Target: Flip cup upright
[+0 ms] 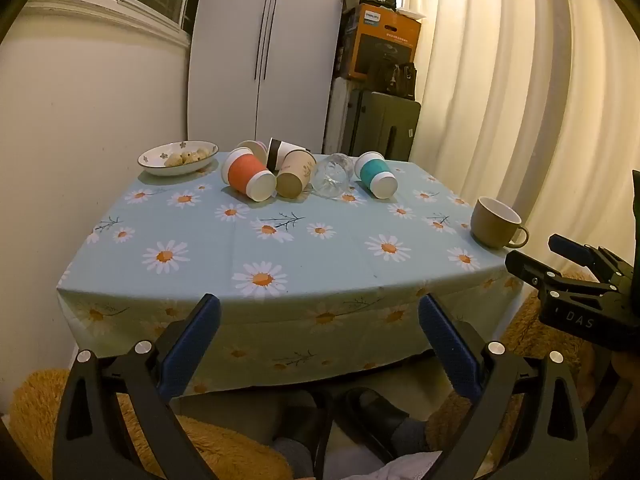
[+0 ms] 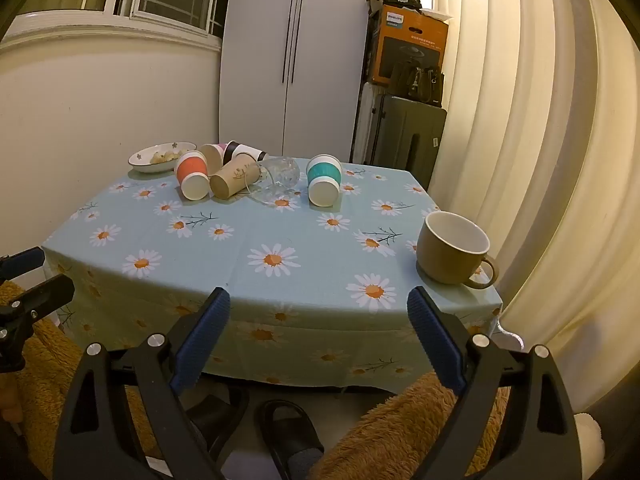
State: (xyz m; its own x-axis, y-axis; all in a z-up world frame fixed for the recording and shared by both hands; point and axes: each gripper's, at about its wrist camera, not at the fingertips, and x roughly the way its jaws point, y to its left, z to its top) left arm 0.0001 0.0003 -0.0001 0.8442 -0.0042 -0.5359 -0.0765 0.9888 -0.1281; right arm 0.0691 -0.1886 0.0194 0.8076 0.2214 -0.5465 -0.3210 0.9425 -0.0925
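Several cups lie on their sides at the far end of the table: an orange-sleeved cup (image 1: 248, 176) (image 2: 191, 174), a brown paper cup (image 1: 294, 178) (image 2: 234, 182), a clear glass (image 1: 332, 178) (image 2: 278, 182), a teal-sleeved cup (image 1: 376, 174) (image 2: 324, 178), and two more behind them (image 1: 280, 151). A tan mug (image 1: 494, 222) (image 2: 454, 252) stands upright at the table's right front corner. My left gripper (image 1: 320, 312) is open and empty, held before the table's near edge. My right gripper (image 2: 318, 308) is open and empty, also short of the near edge.
The table wears a light blue daisy cloth (image 1: 280, 248) (image 2: 260, 240). A white bowl with food (image 1: 178, 157) (image 2: 162, 156) sits at the far left. Curtains (image 2: 540, 140) hang close on the right. A white cabinet, boxes and suitcase (image 1: 380, 128) stand behind. Slippered feet show below.
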